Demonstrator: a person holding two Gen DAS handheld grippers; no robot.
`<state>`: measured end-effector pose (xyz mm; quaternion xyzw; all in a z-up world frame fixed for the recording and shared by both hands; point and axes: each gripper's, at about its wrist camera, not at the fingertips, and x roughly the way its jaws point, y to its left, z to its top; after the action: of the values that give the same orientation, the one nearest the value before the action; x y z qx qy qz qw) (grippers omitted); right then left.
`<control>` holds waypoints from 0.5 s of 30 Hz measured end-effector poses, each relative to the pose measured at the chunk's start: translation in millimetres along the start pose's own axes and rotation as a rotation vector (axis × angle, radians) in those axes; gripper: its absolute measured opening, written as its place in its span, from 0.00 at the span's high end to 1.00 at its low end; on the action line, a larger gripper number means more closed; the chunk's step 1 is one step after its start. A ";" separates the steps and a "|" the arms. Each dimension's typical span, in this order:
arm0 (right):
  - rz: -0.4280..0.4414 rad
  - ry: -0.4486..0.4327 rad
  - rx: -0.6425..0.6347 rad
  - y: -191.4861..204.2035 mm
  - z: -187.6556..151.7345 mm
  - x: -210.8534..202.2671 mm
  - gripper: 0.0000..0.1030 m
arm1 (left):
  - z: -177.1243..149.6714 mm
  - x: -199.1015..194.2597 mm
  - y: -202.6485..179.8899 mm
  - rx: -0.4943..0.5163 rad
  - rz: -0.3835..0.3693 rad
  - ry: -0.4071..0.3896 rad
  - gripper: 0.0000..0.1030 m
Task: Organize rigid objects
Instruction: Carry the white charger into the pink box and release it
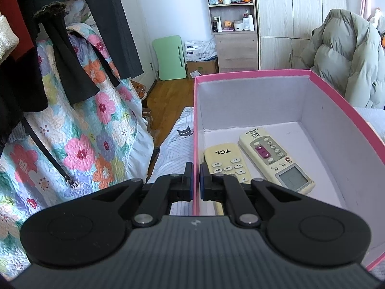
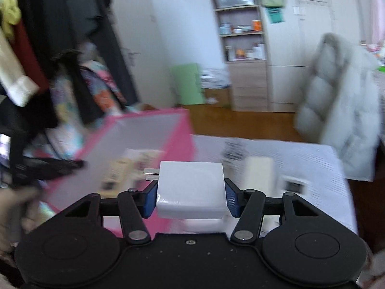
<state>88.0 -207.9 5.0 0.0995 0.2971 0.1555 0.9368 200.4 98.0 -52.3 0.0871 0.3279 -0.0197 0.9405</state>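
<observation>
A: What do we have in the pink box point(image 1: 349, 106)?

B: Two remotes lie flat on its white floor. We see the cream TCL remote point(image 1: 226, 161) near the left wall, and just beside it on the right the larger remote with a display point(image 1: 276, 159), its screen end toward us. They sit side by side; whether they touch we cannot tell.

A: And our left gripper point(image 1: 196, 171)?

B: Its jaws are pressed together on the box's left wall, one finger outside and one inside, pinching the pink rim.

A: What about the right gripper point(image 2: 191, 187)?

B: We see it clamped on a white charger block point(image 2: 191, 187), a blue pad against each side. The metal prongs point(image 2: 151, 172) stick out toward the left. The charger is held up in the air, above the bed sheet point(image 2: 312, 159) and just right of the box point(image 2: 182, 130).

A: Anything left outside the box?

B: In the right wrist view, badly blurred, a pale remote-like object point(image 2: 259, 175) lies on the sheet to the right of the charger. The box's contents show there only as smeared shapes.
</observation>
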 end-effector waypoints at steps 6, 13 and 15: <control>0.193 0.131 0.016 40.0 29.2 45.1 0.40 | 0.5 0.1 2.0 0.007 -0.018 0.008 0.96; 0.245 0.388 -0.003 73.7 25.2 121.7 0.40 | -1.3 0.3 6.2 -0.004 -0.047 0.001 0.96; 0.212 0.379 -0.103 92.8 22.9 123.8 0.40 | -1.2 2.0 9.2 -0.012 -0.062 0.004 0.96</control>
<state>175.9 -80.2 -15.8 0.0515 0.4474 0.2840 0.8465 202.1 107.3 -53.1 0.0711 0.3323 -0.0469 0.9393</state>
